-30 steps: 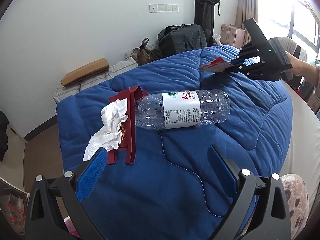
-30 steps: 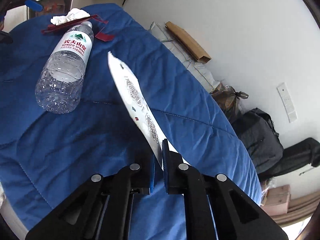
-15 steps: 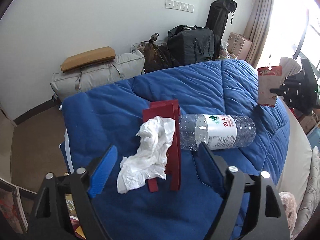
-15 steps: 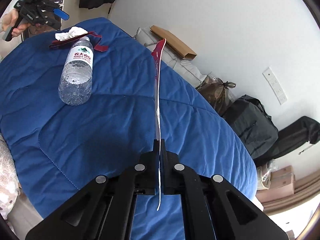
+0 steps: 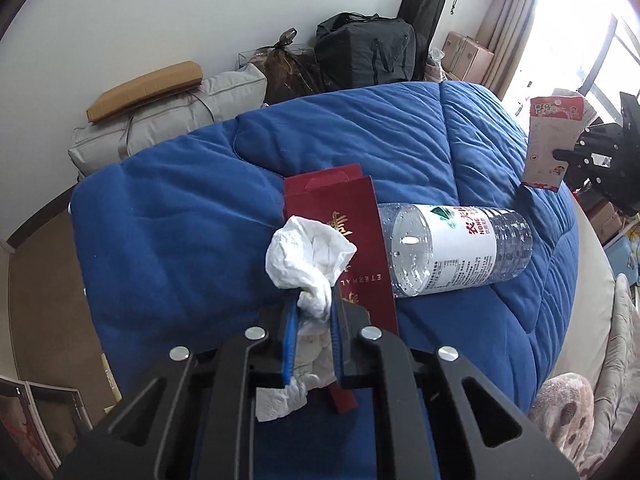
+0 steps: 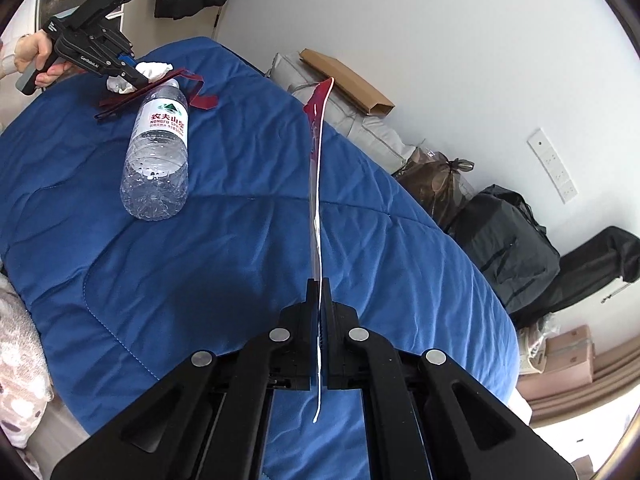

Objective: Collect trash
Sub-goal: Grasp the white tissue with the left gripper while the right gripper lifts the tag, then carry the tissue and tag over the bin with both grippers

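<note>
My left gripper (image 5: 313,304) is shut on a crumpled white tissue (image 5: 308,256) that lies on a flat dark red carton (image 5: 340,232) on the blue quilt (image 5: 180,220). An empty clear water bottle (image 5: 456,250) lies on its side just right of the carton. My right gripper (image 6: 319,292) is shut on a flat snack wrapper (image 6: 316,168), seen edge-on and held upright above the quilt. In the left wrist view the wrapper (image 5: 552,140) and the right gripper (image 5: 560,156) are at the far right. In the right wrist view the left gripper (image 6: 134,72), tissue (image 6: 154,68) and bottle (image 6: 158,152) are at the upper left.
The quilt (image 6: 240,260) covers a bed. Beyond its far edge stand grey storage bags (image 5: 160,120) with a cardboard box (image 5: 148,88) on top, black bags (image 5: 364,52) and a brown plastic bag (image 5: 288,68) against the wall. A patterned cushion (image 5: 564,412) lies at the bed's near right.
My left gripper moved forward over the tissue and shut on it; it was open before. My right gripper lifted the wrapper, turned it upright and drew back from the bottle.
</note>
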Demonstrator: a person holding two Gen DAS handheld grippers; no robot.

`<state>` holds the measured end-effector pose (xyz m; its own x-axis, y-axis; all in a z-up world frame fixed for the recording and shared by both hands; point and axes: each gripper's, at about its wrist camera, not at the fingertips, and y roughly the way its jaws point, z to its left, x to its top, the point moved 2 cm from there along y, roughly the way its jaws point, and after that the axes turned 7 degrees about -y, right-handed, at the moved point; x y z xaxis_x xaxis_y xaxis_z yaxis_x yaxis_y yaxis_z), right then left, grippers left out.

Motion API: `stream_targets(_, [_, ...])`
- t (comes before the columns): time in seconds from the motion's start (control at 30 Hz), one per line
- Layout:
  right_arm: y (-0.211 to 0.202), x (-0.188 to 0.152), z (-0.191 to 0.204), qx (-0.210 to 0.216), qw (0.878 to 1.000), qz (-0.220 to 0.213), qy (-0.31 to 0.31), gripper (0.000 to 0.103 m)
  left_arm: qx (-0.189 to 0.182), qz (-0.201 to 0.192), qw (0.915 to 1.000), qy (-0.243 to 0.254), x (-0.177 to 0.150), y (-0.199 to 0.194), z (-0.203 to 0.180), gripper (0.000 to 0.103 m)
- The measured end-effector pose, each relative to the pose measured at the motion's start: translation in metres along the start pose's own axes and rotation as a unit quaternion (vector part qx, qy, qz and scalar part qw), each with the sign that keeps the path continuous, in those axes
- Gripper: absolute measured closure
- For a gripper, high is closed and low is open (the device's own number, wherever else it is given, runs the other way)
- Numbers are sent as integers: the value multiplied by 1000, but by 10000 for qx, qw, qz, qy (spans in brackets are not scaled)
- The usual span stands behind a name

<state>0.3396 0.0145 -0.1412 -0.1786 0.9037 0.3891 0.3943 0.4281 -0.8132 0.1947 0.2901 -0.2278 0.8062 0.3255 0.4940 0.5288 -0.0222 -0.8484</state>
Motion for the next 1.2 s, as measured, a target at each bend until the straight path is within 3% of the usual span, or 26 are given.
stream_targets(0.3, [-29,23,10,51,9997,-245,-10,103,310,-503,9977,330,-19,-63,-5,93])
stream_targets(0.67, [-54,93,61,475,9957,-709,-363,103,712,-887,9927,392,-73,-140,26,93])
stream_targets(0.9, [-55,166,118,872,9877,-1027,-794,103,1023,-1068,9886,297,-128,-190,69,93])
stream_targets(1.2, [-54,274,216,1480,9675,-1465,-1436,103,1366,-1065,9845,-260,-216,-238,149,93])
